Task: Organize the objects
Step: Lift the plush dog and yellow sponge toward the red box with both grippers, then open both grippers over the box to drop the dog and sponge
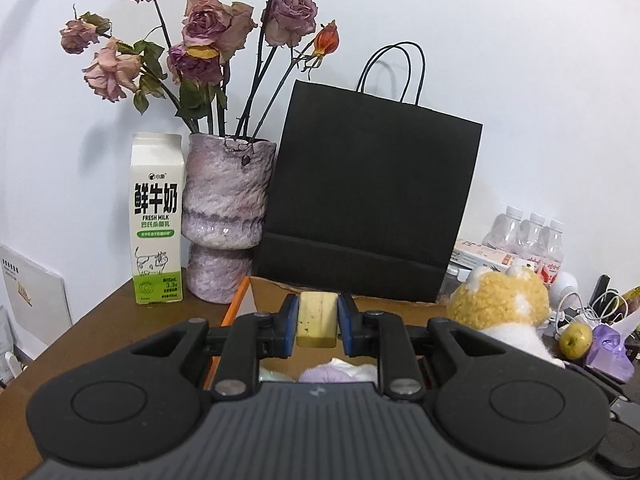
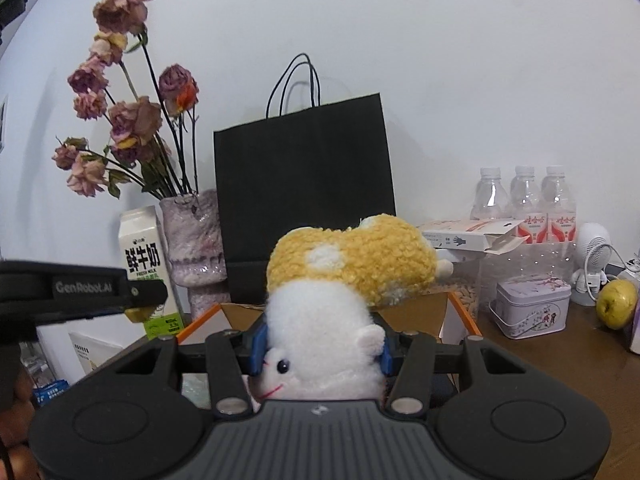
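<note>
**Colleague:** Take me across the left wrist view, left to right.

**Me:** At the far left edge I see a white card or booklet (image 1: 34,284), cut off by the frame; its print is too small for me to read. Next stands a milk carton (image 1: 157,220), then a mottled purple vase (image 1: 226,216) of dried roses (image 1: 208,36), whose top blooms run out of the upper edge. A black paper bag (image 1: 368,196) fills the centre. Low in the middle, my left gripper (image 1: 318,320) is pinching a pale yellow block (image 1: 317,318) between its blue pads. I can't tell what the block is. Below it the gripper body hides most of an orange-edged cardboard box (image 1: 234,304); something lilac shows in there, not clearly.

**Colleague:** And the right wrist view?

**Me:** At centre left, the other gripper pokes in as a dark bar with the block's end just showing under it. In the centre, my right gripper (image 2: 320,354) has its jaws pressed into a yellow and white plush toy (image 2: 340,280), upside down, its face lowest. The toy covers the bag's foot and much of the box behind.

**Colleague:** Further right?

**Me:** Three clear bottles (image 2: 524,196) behind an opened flat carton (image 2: 472,236), a floral tin (image 2: 534,306), a small white figure-shaped gadget (image 2: 592,260), and a yellow-green fruit (image 2: 616,304). A purple thing at the right edge is cut off.
</note>
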Demonstrator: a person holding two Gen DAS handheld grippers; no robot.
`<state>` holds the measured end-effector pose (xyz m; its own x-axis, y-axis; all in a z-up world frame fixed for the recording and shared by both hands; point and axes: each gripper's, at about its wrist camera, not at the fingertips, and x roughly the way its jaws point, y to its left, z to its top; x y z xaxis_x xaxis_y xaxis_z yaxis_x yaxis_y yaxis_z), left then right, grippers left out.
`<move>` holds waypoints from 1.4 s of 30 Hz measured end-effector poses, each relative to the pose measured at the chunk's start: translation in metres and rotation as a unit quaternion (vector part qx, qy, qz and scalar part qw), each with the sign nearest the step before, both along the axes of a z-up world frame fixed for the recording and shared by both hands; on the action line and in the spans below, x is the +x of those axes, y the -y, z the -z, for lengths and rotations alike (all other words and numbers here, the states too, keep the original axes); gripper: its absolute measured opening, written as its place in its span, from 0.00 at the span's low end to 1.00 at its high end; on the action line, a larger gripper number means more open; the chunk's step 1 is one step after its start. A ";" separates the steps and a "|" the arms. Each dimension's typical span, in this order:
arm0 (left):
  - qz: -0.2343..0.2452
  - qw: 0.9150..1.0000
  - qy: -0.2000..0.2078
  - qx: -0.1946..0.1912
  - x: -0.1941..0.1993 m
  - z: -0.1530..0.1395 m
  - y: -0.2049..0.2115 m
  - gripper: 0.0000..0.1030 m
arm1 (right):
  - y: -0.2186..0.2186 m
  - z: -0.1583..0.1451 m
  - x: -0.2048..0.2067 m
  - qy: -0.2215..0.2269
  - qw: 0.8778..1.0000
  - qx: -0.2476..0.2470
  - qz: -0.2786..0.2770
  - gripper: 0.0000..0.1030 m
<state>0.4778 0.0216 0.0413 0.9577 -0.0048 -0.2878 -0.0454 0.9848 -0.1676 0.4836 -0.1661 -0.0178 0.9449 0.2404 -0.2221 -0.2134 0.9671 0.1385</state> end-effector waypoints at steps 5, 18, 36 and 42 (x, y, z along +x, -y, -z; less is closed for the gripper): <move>-0.002 1.000 -0.008 0.004 0.019 0.004 -0.004 0.21 | -0.006 0.004 0.020 -0.011 1.000 -0.011 -0.010 0.47; 0.000 0.999 -0.039 0.019 0.062 0.020 -0.006 0.22 | -0.014 0.015 0.060 -0.038 0.999 -0.034 -0.013 0.48; -0.031 0.999 -0.006 0.008 0.059 0.024 -0.010 1.00 | -0.013 0.020 0.061 -0.042 0.998 -0.050 0.012 1.00; -0.032 0.999 0.004 0.007 0.044 0.021 -0.008 1.00 | -0.009 0.016 0.050 -0.027 0.998 -0.045 0.018 1.00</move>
